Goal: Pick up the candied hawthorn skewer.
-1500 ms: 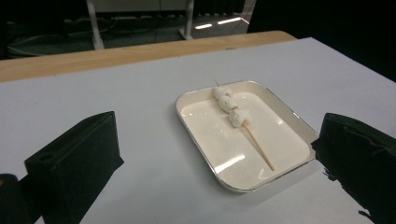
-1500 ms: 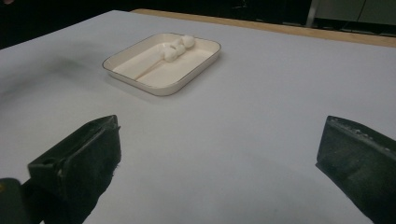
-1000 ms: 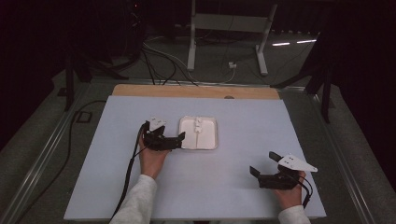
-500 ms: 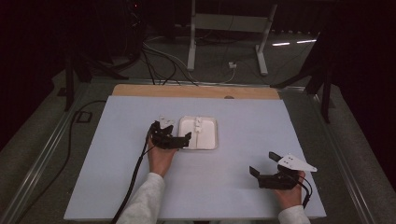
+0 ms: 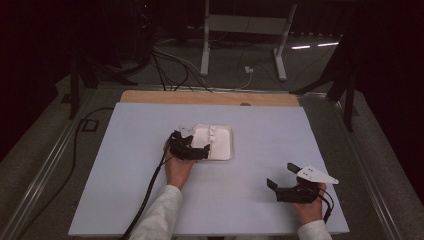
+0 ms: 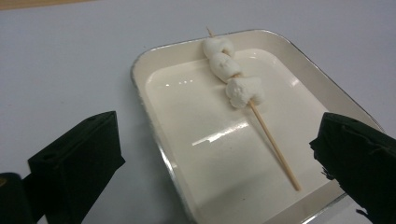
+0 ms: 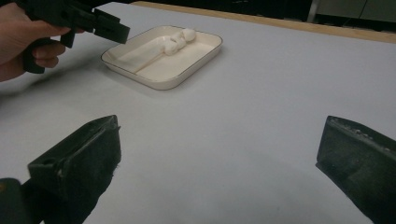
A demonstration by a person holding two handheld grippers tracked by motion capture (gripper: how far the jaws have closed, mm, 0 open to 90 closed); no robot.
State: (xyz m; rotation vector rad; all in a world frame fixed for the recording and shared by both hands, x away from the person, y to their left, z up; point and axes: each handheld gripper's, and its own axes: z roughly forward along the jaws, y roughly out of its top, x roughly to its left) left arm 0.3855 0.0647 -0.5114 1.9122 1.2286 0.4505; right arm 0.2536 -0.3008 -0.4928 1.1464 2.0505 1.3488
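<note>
in the high view the left gripper (image 5: 200, 150) covers the near left part of the tray (image 5: 225, 145), and the skewer (image 5: 212, 134) is too small to resolve. in the left gripper view the tray's near corner is cut off by the bottom edge.

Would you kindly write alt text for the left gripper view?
A wooden skewer threaded with three white marshmallow pieces lies slantwise in a shallow cream tray on a pale table. The left gripper is open, its black jaws framing the tray's near end.
</note>
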